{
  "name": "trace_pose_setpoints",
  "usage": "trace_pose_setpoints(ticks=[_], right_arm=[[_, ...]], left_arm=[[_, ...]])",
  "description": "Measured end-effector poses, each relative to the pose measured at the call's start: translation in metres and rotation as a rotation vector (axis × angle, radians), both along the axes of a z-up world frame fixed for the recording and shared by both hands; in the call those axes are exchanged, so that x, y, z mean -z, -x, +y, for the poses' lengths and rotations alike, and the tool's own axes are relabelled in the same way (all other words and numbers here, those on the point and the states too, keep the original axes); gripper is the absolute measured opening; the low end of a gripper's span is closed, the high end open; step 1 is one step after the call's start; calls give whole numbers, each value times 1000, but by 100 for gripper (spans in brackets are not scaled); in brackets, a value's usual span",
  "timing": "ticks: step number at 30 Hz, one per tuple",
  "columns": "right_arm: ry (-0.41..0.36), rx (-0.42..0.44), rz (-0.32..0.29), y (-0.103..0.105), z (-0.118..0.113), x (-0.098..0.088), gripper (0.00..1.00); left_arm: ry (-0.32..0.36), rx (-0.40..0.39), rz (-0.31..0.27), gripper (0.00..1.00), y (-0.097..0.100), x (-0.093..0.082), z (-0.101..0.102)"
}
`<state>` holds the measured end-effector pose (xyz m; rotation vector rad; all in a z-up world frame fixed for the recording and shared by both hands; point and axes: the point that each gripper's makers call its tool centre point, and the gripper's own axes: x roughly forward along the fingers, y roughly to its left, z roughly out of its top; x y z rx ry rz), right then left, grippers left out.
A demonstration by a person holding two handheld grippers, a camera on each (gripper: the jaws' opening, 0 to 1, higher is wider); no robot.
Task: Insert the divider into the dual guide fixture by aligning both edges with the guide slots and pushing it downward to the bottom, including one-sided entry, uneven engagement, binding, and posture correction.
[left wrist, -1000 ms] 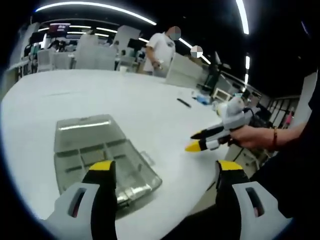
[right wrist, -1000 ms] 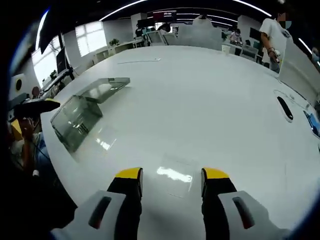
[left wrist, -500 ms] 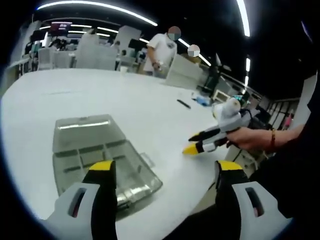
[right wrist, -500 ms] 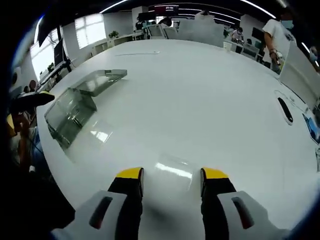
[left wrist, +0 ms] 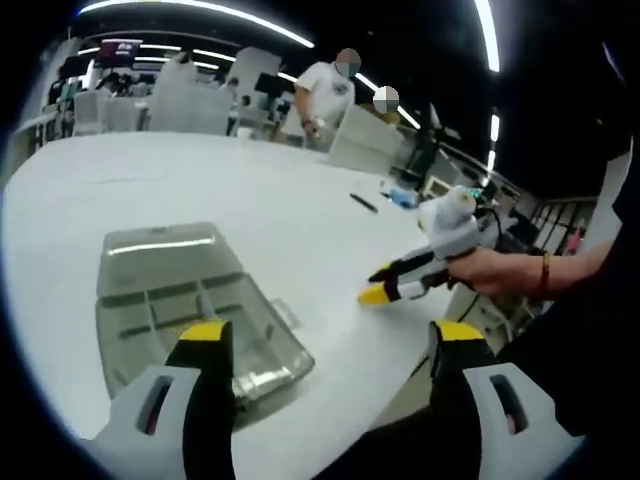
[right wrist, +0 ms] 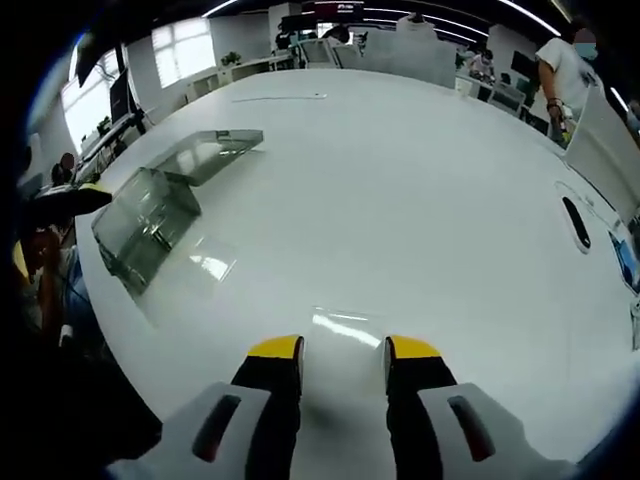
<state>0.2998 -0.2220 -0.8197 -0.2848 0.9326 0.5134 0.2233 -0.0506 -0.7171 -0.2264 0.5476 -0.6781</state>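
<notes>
Yellow-tipped right hand-held gripper (right wrist: 342,352) low over divider (right wrist: 338,328)

No text, label, brand, number or sign could be read in either view. A lit screen (left wrist: 118,47) hung far back in the room in the left gripper view, and another screen (right wrist: 335,10) showed at the top of the right gripper view, but whatever stood on them was too small and blurred to make out.
</notes>
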Motion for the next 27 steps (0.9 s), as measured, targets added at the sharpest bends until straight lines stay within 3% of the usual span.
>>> trace_pose_setpoints(ticks=[4, 11, 27], right_arm=[[-28, 13, -3, 1, 5, -2, 27], [-11, 24, -18, 4, 9, -2, 26], [-48, 31, -77, 9, 17, -18, 26]], left_arm=[[-5, 19, -3, 79, 2, -4, 1], [-21, 43, 2, 78, 4, -3, 12], [-5, 16, 2, 77, 0, -4, 27]])
